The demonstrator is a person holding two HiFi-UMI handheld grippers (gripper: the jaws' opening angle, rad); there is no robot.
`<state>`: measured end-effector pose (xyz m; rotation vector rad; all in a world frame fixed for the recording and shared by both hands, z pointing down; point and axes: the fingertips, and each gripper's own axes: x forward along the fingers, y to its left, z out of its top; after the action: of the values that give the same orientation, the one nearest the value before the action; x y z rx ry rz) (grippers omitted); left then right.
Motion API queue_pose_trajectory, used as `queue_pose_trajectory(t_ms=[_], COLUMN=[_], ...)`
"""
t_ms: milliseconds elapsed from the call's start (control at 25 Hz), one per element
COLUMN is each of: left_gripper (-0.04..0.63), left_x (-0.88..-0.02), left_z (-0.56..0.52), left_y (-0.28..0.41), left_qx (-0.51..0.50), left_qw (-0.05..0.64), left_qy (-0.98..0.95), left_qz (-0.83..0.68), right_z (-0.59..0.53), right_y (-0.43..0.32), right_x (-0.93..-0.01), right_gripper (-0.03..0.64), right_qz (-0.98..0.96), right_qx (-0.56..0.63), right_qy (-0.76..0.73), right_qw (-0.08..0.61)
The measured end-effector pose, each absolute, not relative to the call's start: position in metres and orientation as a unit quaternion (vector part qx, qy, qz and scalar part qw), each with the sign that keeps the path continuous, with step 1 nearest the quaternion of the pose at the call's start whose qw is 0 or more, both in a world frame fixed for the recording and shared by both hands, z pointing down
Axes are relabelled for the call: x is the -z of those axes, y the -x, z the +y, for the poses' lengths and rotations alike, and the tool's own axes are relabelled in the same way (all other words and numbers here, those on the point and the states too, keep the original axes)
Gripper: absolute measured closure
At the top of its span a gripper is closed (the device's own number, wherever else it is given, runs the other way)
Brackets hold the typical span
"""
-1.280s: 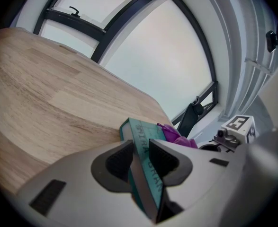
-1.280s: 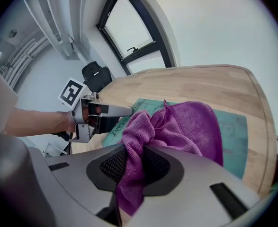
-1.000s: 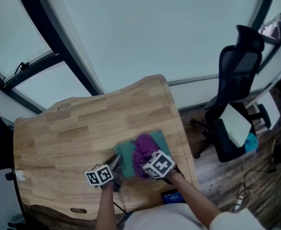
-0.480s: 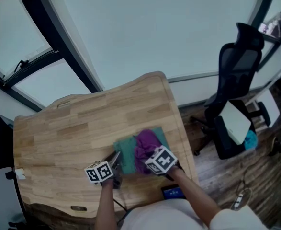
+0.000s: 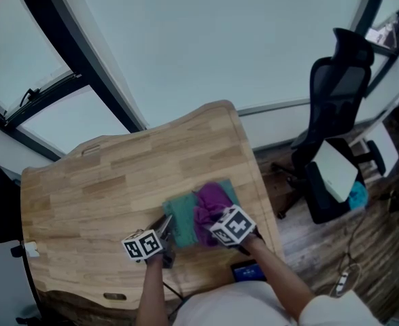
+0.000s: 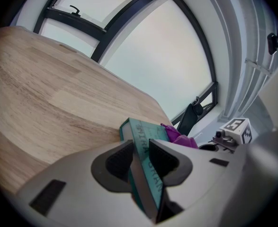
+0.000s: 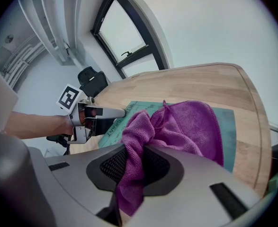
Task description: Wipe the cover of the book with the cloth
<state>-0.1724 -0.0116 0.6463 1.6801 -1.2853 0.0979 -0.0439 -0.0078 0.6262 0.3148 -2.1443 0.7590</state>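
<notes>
The thin teal softcover book (image 5: 177, 217) lies flat on the light wooden table (image 5: 111, 175), near the edge closest to the person and toward the table's right side. The left gripper (image 6: 141, 151) is clenched on the book's edge: its 2 jaws pinch the cover and pages between their pads and pin the book in place. The right gripper (image 7: 135, 161) is clamped on a bunched fold of the purple microfibre cloth (image 7: 188, 126), and the rest of the cloth spreads forward over the cover.

In the head view, the cloth sits on the right and middle part of the cover, while a strip of bare teal shows on the left, next to the left gripper's tips. In the right gripper view, more bare cover shows past the cloth, along the far right edge.

Judging by this, the wiping is under way, not just starting: the book is secured, the cloth is gripped and it is in contact with the cover. What appears to be left is drawing the cloth across the exposed strips, above all the one by the left gripper. No dirt or streaks are visible, so how clean the cover already is cannot be told.
</notes>
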Motion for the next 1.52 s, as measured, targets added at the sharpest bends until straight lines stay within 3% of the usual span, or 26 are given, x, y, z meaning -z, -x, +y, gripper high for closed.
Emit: queue_pose_trajectory(t_ms=[1520], left_gripper=[0.485], left_x=[-0.637], left_z=[-0.016], left_y=[0.168], left_qx=[-0.035], left_qw=[0.486], left_qy=[-0.700], left_qz=[-0.522], right_z=[-0.053], right_y=[-0.023], right_x=[-0.630], right_gripper=[0.540], right_qz=[-0.833], right_qx=[-0.328], right_qy=[-0.225], right_qw=[0.384])
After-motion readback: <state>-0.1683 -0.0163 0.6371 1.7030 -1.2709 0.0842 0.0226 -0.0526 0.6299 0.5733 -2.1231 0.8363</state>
